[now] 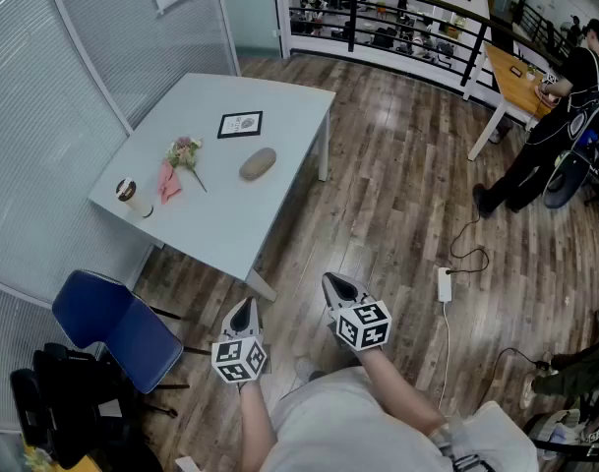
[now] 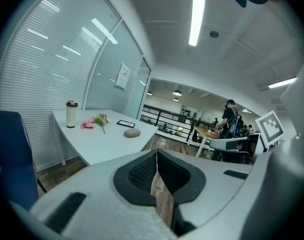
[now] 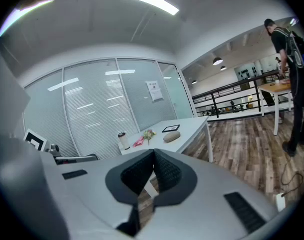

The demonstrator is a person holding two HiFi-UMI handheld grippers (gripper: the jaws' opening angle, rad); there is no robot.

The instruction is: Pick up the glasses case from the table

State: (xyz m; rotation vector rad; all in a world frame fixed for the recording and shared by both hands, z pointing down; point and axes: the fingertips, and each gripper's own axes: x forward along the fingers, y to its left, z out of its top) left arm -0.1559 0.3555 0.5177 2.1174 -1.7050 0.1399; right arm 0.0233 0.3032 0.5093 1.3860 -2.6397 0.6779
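The glasses case (image 1: 258,163) is a beige oval pod lying near the middle of the pale grey table (image 1: 279,116). It also shows small in the left gripper view, glasses case (image 2: 132,132), and in the right gripper view, glasses case (image 3: 171,137). My left gripper (image 1: 243,313) and right gripper (image 1: 340,287) hover over the wooden floor, well short of the table's near corner. Both are shut with nothing between the jaws. In their own views the left gripper (image 2: 156,156) and right gripper (image 3: 153,158) show dark pads pressed together.
On the table lie a small flower bunch (image 1: 185,151), a pink cloth (image 1: 169,182), a lidded cup (image 1: 130,195) and a framed card (image 1: 240,124). A blue chair (image 1: 117,323) stands at the table's near left. A person (image 1: 550,126) stands far right by another desk; a power strip (image 1: 444,284) lies on the floor.
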